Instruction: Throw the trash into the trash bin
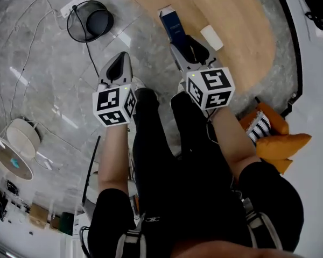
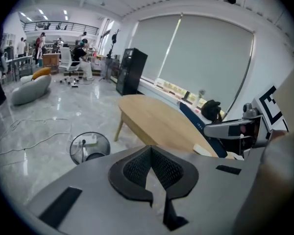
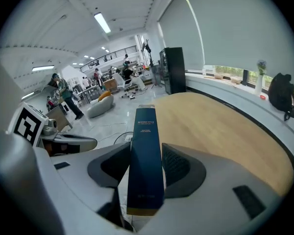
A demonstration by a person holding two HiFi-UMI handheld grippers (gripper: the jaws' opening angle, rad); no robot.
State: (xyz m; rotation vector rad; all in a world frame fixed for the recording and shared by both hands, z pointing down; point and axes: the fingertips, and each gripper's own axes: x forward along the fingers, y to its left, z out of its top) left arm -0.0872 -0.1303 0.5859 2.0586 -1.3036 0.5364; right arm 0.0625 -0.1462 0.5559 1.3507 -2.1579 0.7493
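One slim dark-blue box (image 3: 145, 170), perhaps gold-edged, sits clamped in right gripper (image 3: 146, 147) fingers (image 3: 179, 166); left gripper (image 2: 150, 152) fingers (image 2: 134, 168) meet.

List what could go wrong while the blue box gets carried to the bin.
1. The dark blue box is long and sticks far beyond the right gripper, so it may pivot or slip during the move.
2. The trash bin stands on the floor off to the left with a power strip right beside it. A missed drop could hit the strip.
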